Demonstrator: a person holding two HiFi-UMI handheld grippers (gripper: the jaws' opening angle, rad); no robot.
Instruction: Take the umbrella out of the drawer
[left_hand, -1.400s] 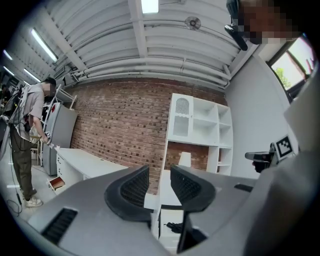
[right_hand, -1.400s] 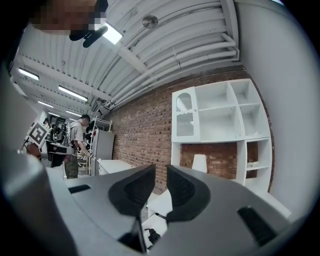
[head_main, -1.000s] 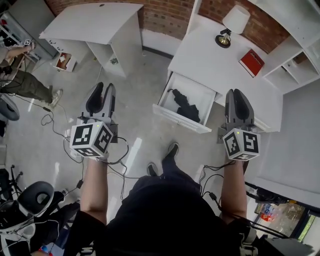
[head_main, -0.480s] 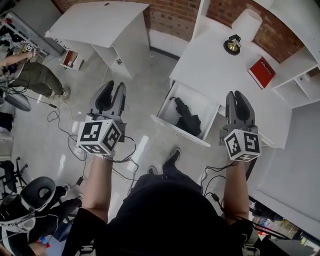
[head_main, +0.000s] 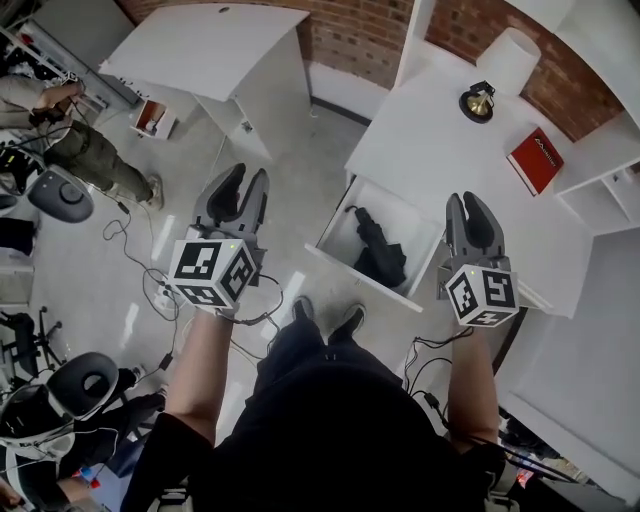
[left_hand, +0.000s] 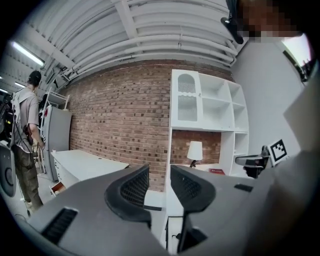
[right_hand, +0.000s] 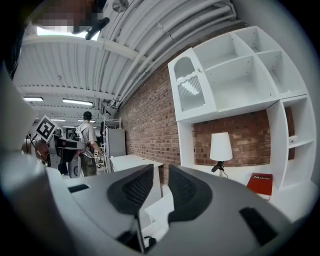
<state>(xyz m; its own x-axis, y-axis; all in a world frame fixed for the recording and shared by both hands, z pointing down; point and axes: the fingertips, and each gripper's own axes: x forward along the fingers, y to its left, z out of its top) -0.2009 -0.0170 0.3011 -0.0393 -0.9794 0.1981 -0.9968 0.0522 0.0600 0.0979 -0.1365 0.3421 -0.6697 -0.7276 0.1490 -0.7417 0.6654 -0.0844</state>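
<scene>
Umbrella (head_main: 376, 246) in drawer (head_main: 362, 281); red book (head_main: 535, 160) lettering unreadable.

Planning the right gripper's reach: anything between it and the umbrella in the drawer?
Nothing visible. The black folded umbrella lies uncovered in the open white drawer; the right gripper, jaws just opening and empty, hovers beside it.

The umbrella (head_main: 375, 248) is only a dark lump in the drawer (head_main: 352, 272), and its handle and tip cannot be told apart. The far end of the drawer goes under the worktop (head_main: 420, 130) and is hidden there. In the left gripper view, the left hand-held gripper (left_hand: 159, 172) covers nearly all of the drawer. The words on the red book (head_main: 535, 160) are too small to read. At the far left, the person (head_main: 95, 155) is cut off by the picture's edge.
</scene>
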